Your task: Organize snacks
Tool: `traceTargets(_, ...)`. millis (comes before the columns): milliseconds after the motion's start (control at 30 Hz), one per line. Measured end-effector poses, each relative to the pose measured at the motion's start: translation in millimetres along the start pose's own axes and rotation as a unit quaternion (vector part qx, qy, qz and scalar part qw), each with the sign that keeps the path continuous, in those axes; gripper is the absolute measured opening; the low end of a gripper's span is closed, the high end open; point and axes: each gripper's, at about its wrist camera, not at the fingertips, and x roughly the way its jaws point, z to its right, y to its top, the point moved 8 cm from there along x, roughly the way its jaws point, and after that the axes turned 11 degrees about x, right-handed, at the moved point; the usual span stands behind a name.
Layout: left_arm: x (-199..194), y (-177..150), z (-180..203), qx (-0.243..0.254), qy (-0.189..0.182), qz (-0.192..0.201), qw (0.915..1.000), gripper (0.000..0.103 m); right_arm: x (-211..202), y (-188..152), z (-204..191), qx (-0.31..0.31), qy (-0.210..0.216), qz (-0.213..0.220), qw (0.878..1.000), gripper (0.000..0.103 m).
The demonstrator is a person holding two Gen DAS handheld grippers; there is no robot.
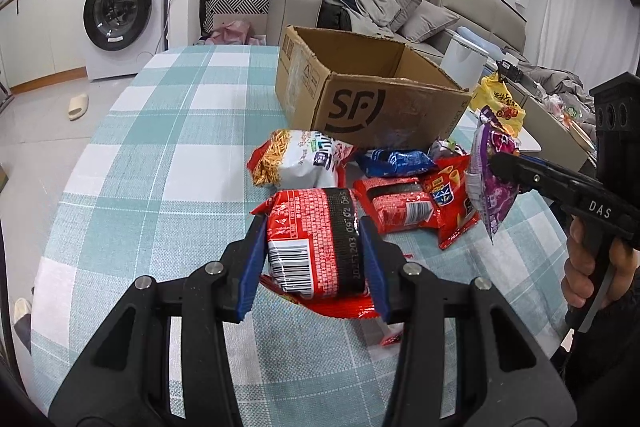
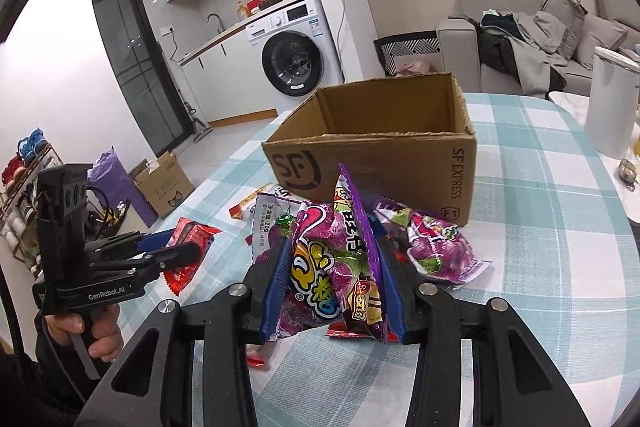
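My left gripper (image 1: 314,251) is shut on a red snack packet (image 1: 316,247) with a barcode, held above the checked tablecloth. My right gripper (image 2: 334,279) is shut on a purple candy bag (image 2: 332,267). That purple candy bag (image 1: 494,183) also hangs at the right of the left wrist view, pinched by the right gripper (image 1: 504,169). Across the table, the left gripper (image 2: 180,253) holds the red snack packet (image 2: 188,251). An open cardboard box (image 1: 372,95) marked SF stands behind the pile; the cardboard box (image 2: 384,147) looks empty inside. Loose snacks lie before it: a noodle bag (image 1: 300,159), a blue packet (image 1: 396,161), red packets (image 1: 404,207).
A second purple bag (image 2: 436,247) lies on the table (image 2: 540,227) right of my right gripper. A white bin (image 2: 612,103) and a yellow bag (image 1: 498,103) sit near the right edge. A washing machine (image 1: 120,7) and a sofa (image 1: 400,7) stand beyond the table.
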Motion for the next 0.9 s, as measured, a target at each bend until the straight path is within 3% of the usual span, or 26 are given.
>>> traceTargets(900,-3.6,79.8,30.6,0.022,0.006,0.057,0.9981,0.042,-33.6,51.5,5.7,-0.004,-0.018,0.053,0.998,0.043)
